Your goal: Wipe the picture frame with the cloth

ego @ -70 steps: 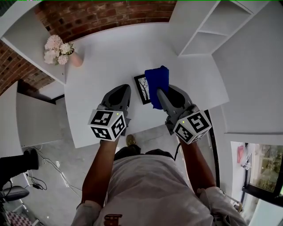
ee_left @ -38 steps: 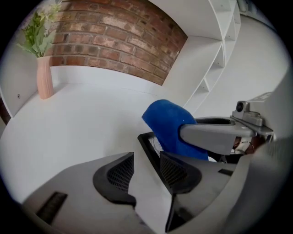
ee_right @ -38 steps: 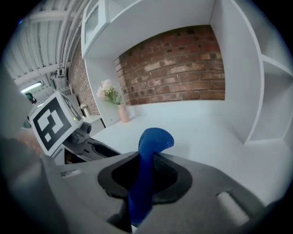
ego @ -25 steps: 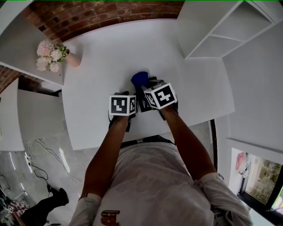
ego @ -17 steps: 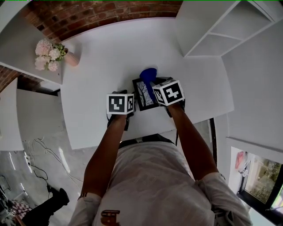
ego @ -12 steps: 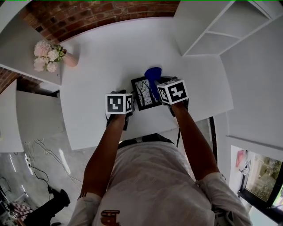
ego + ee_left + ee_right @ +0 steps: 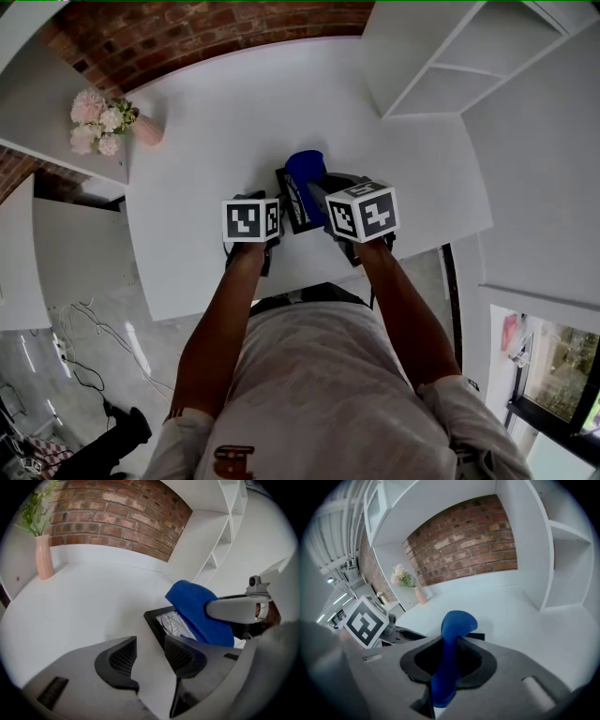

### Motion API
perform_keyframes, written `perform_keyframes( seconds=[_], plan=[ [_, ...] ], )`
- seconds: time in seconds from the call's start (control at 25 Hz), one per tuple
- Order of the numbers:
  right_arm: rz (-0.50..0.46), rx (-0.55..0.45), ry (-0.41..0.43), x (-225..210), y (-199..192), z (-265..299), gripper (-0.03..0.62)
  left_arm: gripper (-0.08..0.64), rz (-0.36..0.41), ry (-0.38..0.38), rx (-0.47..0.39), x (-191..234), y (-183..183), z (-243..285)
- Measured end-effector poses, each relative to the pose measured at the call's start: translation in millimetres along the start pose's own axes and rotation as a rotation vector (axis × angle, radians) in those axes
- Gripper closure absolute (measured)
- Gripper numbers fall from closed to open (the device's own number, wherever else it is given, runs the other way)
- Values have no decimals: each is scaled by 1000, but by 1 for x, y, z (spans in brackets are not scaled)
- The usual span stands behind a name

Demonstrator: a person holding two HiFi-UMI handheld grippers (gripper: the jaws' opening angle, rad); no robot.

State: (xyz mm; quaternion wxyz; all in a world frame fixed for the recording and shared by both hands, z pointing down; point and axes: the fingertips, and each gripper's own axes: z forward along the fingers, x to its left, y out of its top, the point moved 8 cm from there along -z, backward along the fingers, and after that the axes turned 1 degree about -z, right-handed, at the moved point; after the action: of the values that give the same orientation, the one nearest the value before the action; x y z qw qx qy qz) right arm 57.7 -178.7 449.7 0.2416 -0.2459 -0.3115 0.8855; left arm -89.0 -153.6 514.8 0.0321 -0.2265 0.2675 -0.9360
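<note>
A black picture frame (image 7: 288,201) with a tree drawing lies flat on the white table (image 7: 216,122). A blue cloth (image 7: 305,172) rests on its glass, pinched in my right gripper (image 7: 447,662), which is shut on the cloth (image 7: 454,626). In the left gripper view the cloth (image 7: 197,606) covers the frame's (image 7: 163,620) far half, under the right gripper's grey finger (image 7: 234,610). My left gripper (image 7: 147,656) sits low at the frame's near left corner, open, with only bare table between its jaws. Its marker cube (image 7: 363,620) shows in the right gripper view.
A pink vase of flowers (image 7: 139,126) stands at the table's far left, near the brick wall (image 7: 187,33). White shelving (image 7: 441,66) rises at the far right. The table's near edge (image 7: 234,292) runs just under my forearms.
The right gripper swept the cloth rightward across the frame, then back left to its middle. The left gripper has stayed put over the last second.
</note>
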Motion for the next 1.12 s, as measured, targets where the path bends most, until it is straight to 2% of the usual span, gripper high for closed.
perform_keyframes(
  seconds=[0.2, 0.44, 0.6, 1.12],
  plan=[
    [-36, 73, 33, 25, -20, 22, 518, 380, 5, -1, -5, 1, -1, 0],
    [-95, 136, -21, 18, -35, 28, 518, 380, 7, -2, -10, 0, -1, 0],
    [-120, 149, -69, 4, -37, 23, 518, 380, 9, -1, -11, 1, -1, -1],
    [-91, 132, -164, -34, -36, -6, 518, 380, 9, 2, -18, 0, -2, -1]
  ],
)
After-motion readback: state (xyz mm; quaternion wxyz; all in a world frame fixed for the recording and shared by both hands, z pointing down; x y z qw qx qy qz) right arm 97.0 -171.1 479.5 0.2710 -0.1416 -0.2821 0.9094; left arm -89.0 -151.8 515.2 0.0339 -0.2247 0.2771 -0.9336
